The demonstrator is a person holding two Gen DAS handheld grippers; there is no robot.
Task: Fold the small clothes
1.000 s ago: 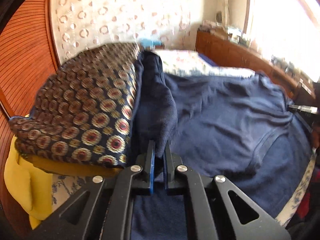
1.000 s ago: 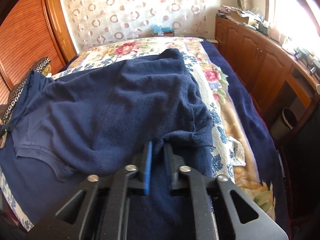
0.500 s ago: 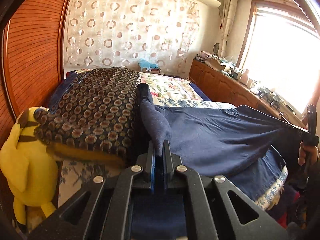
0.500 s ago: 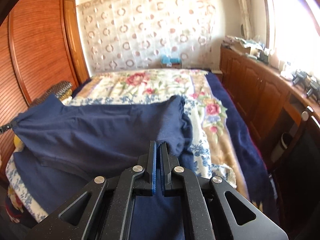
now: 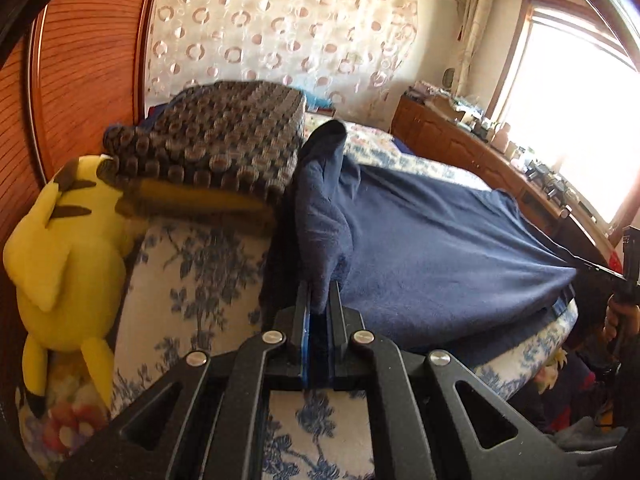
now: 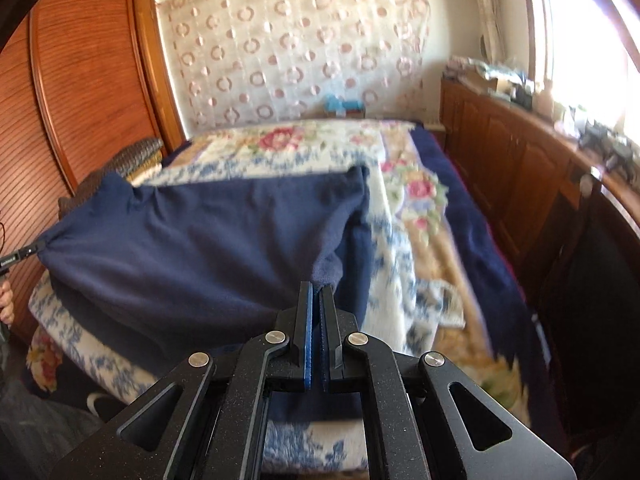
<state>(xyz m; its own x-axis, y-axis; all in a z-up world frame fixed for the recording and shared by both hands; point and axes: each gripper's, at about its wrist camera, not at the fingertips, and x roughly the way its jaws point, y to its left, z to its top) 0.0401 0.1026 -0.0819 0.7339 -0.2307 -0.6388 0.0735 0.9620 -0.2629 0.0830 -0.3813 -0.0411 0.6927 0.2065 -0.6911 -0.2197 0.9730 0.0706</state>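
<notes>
Over the near edge of the bed, left gripper pinched tight on one corner of the navy garment, fabric bunched up between its fingers. Right gripper likewise closed hard on the opposite corner of the same garment, a small fold of cloth caught between the blue-padded fingers. Stretched between the two grips, lifted off the bed along its near side, sagging in the middle, far part lying on the floral bedspread. At the edge of each view, the other gripper's tip clamped on the far corner, with part of a hand behind it.

On the bed just beside the garment's left corner, a pillow with a dark circle-patterned cover, and under it a white-and-blue floral cushion. Against that cushion, on the side away from the garment, a yellow plush toy. Behind the pillow, a reddish slatted wooden wardrobe. Beyond the head of the bed, a pale curtain with ring pattern across the wall, and a small blue thing at its foot, too blurred to name. Along the bed's other side, a low wooden cabinet with clutter on top, under a bright window. Dark blue blanket hanging down the bed's side toward the cabinet.
</notes>
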